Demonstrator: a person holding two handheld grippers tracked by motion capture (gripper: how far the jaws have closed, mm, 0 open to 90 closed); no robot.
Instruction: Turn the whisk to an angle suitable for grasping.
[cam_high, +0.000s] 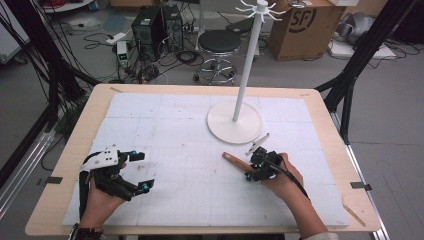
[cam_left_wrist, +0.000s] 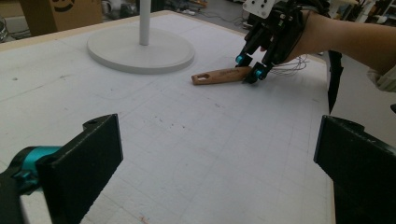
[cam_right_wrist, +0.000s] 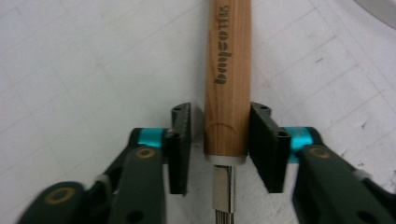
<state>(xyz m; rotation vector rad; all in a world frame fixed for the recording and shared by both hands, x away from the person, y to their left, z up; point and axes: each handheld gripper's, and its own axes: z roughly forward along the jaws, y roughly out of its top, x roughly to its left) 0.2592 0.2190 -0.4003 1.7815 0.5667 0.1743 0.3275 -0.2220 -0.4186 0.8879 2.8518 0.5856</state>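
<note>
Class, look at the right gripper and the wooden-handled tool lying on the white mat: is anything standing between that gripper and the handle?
Nothing visible does. The right gripper already straddles the wooden handle, one jaw on each side near its metal end. The right jaw touches the wood; a thin gap shows at the left. The white stand sits apart, farther back.

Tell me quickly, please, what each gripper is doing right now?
Left gripper: open, holding nothing.
Right gripper: jaws around the wooden handle; one pad touches, a thin gap shows at the other.
</note>
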